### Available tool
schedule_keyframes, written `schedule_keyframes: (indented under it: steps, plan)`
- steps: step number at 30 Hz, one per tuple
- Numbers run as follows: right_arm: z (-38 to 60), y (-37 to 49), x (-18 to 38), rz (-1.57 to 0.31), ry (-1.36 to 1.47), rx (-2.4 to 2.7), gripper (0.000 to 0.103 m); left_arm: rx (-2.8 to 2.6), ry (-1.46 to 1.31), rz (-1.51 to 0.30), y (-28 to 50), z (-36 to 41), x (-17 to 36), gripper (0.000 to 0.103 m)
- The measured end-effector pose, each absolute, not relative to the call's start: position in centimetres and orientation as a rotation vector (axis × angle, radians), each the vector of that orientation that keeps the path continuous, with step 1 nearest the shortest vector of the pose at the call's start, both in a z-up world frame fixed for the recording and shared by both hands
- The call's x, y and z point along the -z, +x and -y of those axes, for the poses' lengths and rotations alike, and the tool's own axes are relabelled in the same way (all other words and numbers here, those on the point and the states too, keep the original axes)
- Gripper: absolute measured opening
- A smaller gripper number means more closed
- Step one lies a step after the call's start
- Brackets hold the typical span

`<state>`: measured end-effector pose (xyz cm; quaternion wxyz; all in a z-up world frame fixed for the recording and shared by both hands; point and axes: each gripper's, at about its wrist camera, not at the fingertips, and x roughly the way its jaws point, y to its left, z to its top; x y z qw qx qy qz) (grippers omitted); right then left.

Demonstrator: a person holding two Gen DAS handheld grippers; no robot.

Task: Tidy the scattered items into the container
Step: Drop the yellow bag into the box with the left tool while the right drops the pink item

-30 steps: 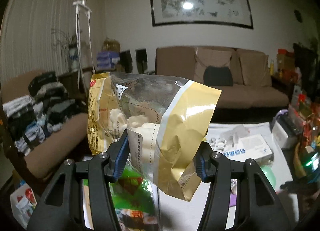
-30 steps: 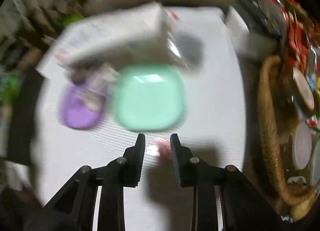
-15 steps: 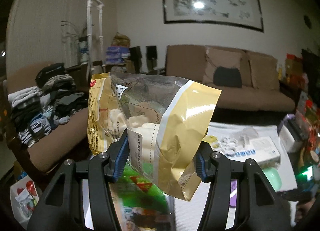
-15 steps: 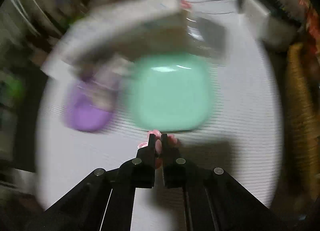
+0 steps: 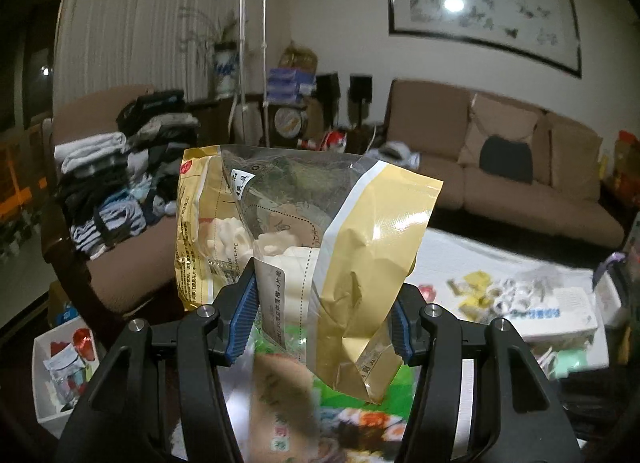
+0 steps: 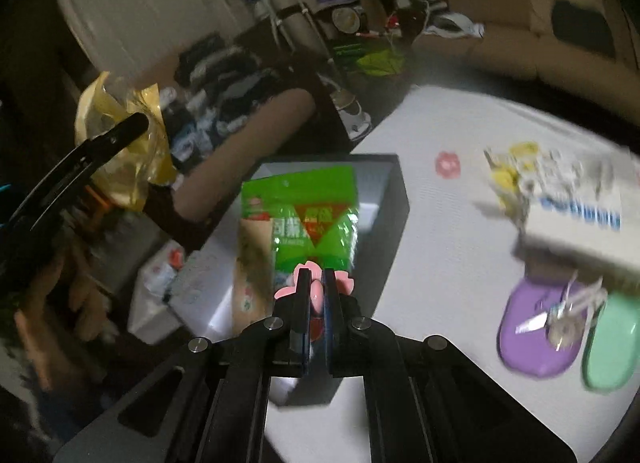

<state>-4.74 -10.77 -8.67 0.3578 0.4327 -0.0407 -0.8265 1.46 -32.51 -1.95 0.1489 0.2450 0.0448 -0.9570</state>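
Now that the right hand-held gripper (image 6: 316,291) has pinched shut on the pink flower piece (image 6: 316,293), it has swung off the bench (image 6: 460,247) to hang above the container (image 6: 384,191), ready to drop. Left hand-held gripper (image 5: 320,315) clamps the gold snack bag (image 5: 308,239), left of the container. Only the right view shows the container's walls and the green packet (image 6: 304,219) inside.
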Motion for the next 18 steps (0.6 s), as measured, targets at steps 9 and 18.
schedule_keyframes:
  steps: [9,18]
  plan:
    - [18.1,-7.9,7.2,-0.034,1.151,2.088,0.004,2.805,1.15,-0.606,0.4,39.0,5.6,0.053]
    - [21.5,-8.8,9.6,-0.081,1.214,2.048,0.004,2.699,1.377,-0.619,0.3,41.5,8.5,0.053]
